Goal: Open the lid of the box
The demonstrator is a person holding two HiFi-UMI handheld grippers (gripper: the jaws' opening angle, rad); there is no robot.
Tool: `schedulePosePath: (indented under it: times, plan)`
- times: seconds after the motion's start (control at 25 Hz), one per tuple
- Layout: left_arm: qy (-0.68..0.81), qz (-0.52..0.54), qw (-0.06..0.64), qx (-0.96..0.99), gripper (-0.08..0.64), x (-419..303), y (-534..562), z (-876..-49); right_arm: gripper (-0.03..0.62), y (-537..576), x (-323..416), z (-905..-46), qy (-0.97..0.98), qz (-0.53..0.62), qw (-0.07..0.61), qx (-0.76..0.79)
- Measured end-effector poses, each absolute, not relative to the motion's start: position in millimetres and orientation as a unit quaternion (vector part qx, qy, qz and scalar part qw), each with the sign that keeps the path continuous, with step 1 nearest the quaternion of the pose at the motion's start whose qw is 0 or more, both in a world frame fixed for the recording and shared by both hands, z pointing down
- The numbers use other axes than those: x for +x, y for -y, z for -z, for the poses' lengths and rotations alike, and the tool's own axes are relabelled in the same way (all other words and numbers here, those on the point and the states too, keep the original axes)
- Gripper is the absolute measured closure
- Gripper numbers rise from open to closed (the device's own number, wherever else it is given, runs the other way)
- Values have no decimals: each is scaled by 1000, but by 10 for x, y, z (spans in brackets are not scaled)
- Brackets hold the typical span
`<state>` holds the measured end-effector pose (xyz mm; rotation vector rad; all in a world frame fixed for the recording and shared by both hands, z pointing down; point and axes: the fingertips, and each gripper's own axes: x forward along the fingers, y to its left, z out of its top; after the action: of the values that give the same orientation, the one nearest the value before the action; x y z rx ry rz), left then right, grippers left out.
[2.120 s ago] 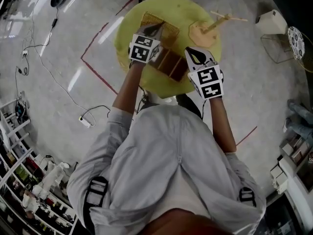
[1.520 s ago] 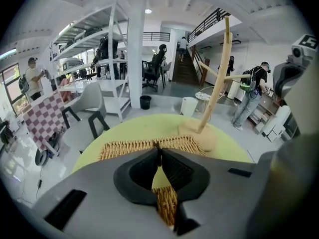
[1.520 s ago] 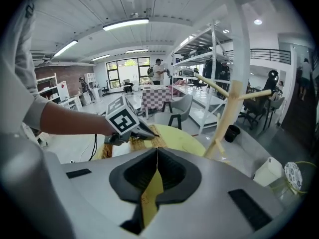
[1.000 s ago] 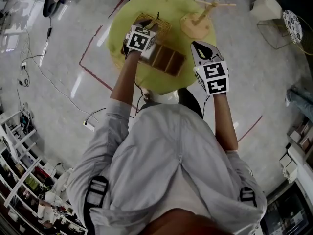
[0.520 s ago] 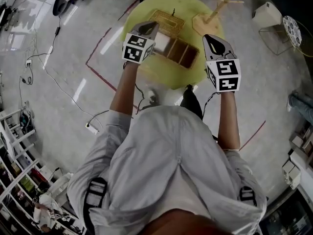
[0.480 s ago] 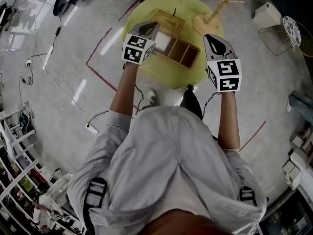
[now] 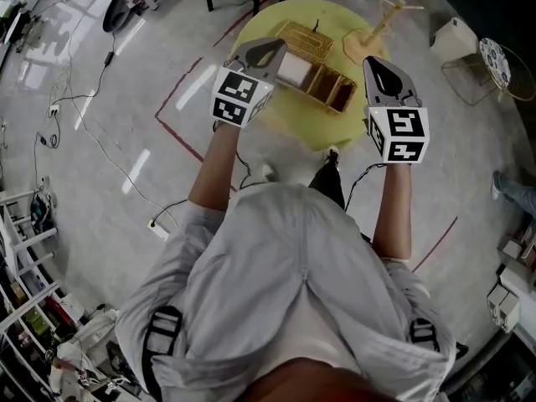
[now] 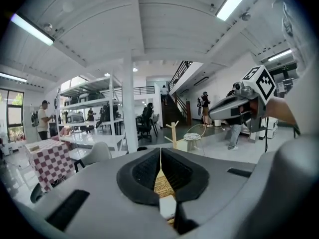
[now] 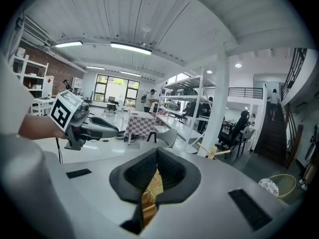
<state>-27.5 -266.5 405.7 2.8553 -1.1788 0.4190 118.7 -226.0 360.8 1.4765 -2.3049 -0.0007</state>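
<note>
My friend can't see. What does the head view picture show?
Seen from above, a person holds the left gripper and the right gripper over a round yellow table, where a wooden box sits with its woven lid open.

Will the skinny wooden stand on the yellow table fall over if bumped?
A hard bump probably tips it: the wooden stand is tall and thin. Its flat base looks wide, so a gentle nudge may just slide it.

I'm in a big open lab hall (half workshop, half office): strip lights (image 9: pixel 130 48) on a panelled ceiling (image 9: pixel 124 14), white storage racks (image 8: pixel 84 101), a staircase (image 9: pixel 273 128) to a railed gallery (image 9: pixel 244 91), office chairs (image 8: pixel 144 126), and red tape lines (image 7: pixel 178 134) on the polished floor (image 7: pixel 100 182).
</note>
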Motion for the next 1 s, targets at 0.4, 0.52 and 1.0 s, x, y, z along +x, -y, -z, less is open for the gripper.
schedulePosePath:
  times: [0.4,0.52,1.0]
  plan:
    - [387,-96,-31,916,525,-585,2199,-3471,569,1876,859,-3144,826,44,175,533]
    - [389,-84,-51,916,525,-633,2073,-3272,569,1780,766,-3052,827,55,173,532]
    - [387,-69,-93,915,525,-796,1756,-3017,569,1519,555,-2963,832,70,173,522]
